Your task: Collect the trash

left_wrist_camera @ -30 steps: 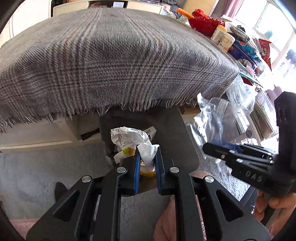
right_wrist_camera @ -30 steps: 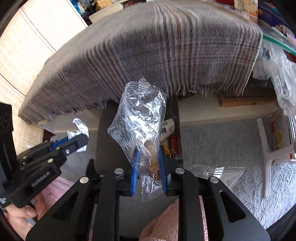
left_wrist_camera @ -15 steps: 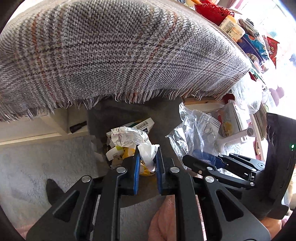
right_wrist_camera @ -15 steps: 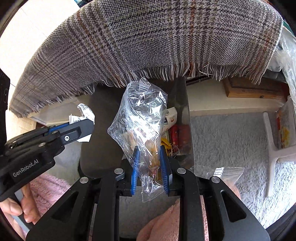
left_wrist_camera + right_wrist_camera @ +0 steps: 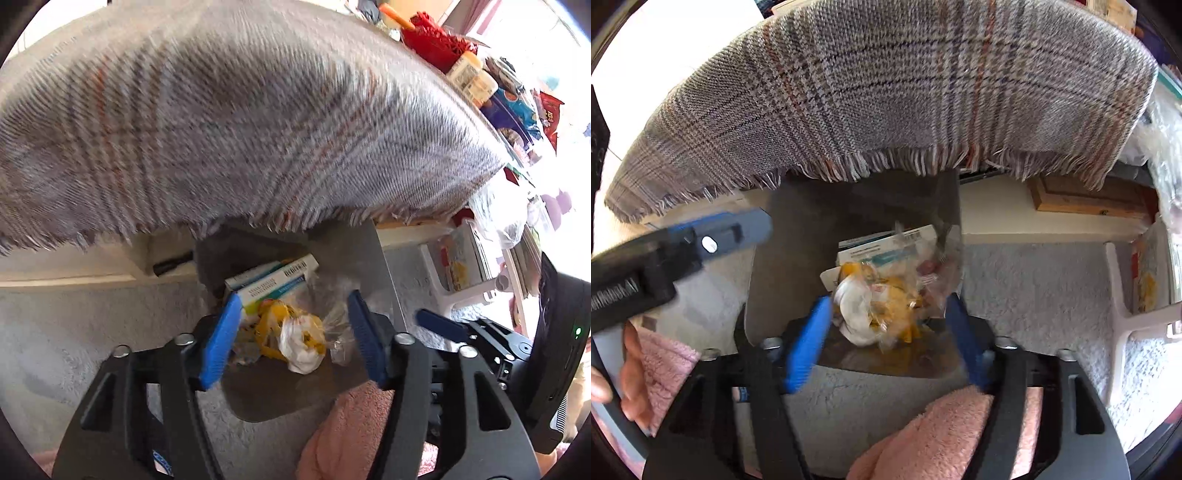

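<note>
1. Change: half a second ago the left tool [image 5: 291, 341] was pinched on a crumpled white paper wad [image 5: 301, 341] and the right tool [image 5: 886, 339] was clamped on a clear crinkled plastic bag [image 5: 936, 273]. Now both tools are spread wide and hold nothing.
2. Both items now lie inside the dark grey open-top bin [image 5: 373, 273], on the trash pile below the tools. Judged: both drops are done, so this pair of items is collected.
3. Landmark is the bin. The paper wad sits near its front wall, on top of yellow crumpled wrappers [image 5: 269, 325]. The plastic bag lies just right of the wad, against the bin's right wall.
4. A white and teal cardboard box [image 5: 277, 284] lies behind the wad, toward the bin's back wall, under the fringe of the grey plaid woven cloth [image 5: 240, 129] that overhangs the bin from the counter.
5. Orientation: the box's long axis runs roughly left to right across the bin, right end tipped up and away in the left wrist view, barcode end to the right. The wad is a lump with no clear long axis. The bag is crumpled and motion-blurred; its axis cannot be told.
6. The right tool is just right of the bin in the left wrist view; the left tool [image 5: 735, 230] is at the bin's left in the right wrist view.
7. Judged next: pull both tools back and look for more trash; a clear plastic bag [image 5: 1167, 147] lies well right of the bin.
</note>
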`<action>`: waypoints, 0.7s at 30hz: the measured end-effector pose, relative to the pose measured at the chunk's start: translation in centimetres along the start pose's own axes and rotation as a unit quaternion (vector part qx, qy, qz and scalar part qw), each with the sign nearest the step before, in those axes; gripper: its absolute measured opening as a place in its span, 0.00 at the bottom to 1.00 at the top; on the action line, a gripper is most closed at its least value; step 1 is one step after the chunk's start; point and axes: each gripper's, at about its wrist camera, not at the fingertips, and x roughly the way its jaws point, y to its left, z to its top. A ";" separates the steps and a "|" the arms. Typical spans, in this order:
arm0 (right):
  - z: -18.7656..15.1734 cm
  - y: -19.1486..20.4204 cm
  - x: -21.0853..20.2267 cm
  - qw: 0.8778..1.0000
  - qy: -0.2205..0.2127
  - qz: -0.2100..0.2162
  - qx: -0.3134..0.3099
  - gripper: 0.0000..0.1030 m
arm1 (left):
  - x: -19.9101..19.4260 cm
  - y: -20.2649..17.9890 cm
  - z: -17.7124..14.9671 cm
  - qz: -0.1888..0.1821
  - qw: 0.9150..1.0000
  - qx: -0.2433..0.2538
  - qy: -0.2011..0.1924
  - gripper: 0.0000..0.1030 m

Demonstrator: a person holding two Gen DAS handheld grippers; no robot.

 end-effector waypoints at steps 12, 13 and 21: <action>0.3 -0.9 -8.7 0.996 -0.085 0.005 0.022 0.97 | -10.5 -0.7 -0.4 0.046 0.992 0.005 -0.117 0.92; 0.4 -1.0 -10.1 0.995 -0.101 0.004 0.022 0.97 | -11.9 -1.1 -0.3 0.058 0.989 0.010 -0.134 0.92; 0.4 0.7 -19.0 0.974 -0.225 -0.032 0.005 0.97 | -21.0 -3.1 -0.8 0.065 0.968 0.025 -0.241 0.92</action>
